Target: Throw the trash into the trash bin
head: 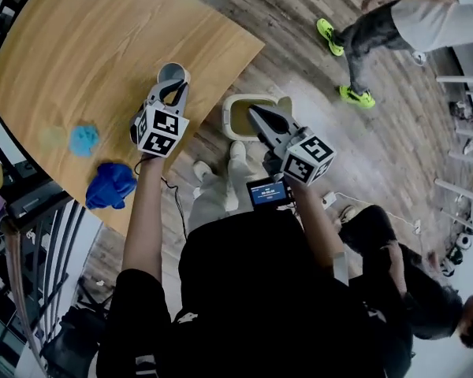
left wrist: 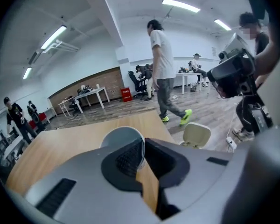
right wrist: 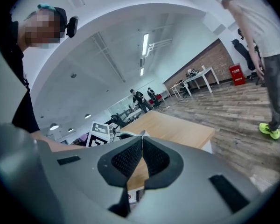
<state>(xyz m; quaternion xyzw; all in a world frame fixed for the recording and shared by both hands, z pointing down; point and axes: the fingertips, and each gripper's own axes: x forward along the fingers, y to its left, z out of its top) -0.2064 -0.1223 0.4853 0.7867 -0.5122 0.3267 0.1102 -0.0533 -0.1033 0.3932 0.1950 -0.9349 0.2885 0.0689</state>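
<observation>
Looking along the left tool [left wrist: 142, 143], its own view settles what the head view only hints at. The pads are clenched on the rim of a pale paper cup [left wrist: 117, 140], with the cup's wall running down between them and its open mouth turned toward the camera. That view also catches the cream trash bin [left wrist: 197, 135] on the floor beyond the corner of the counter [left wrist: 60, 146]. From the head view the cup sits at the tool's tips above the counter's edge nearest the bin (whether it rests on the wood or hangs just clear cannot be told). Only this view shows the other scraps, a light blue wad [head: 83, 139] and a darker blue bundle [head: 110, 184], both well back on the counter to the left. The right tool [right wrist: 142, 138] has its pads pressed together with nothing between them. In the head view it hangs over the bin's near rim. The left forearm reaches straight forward, with the tool tilted down toward the counter. The right forearm angles inward, and its tool is held closer to level. A person in neon-green shoes [head: 355, 95] walks the floor beyond.
</observation>
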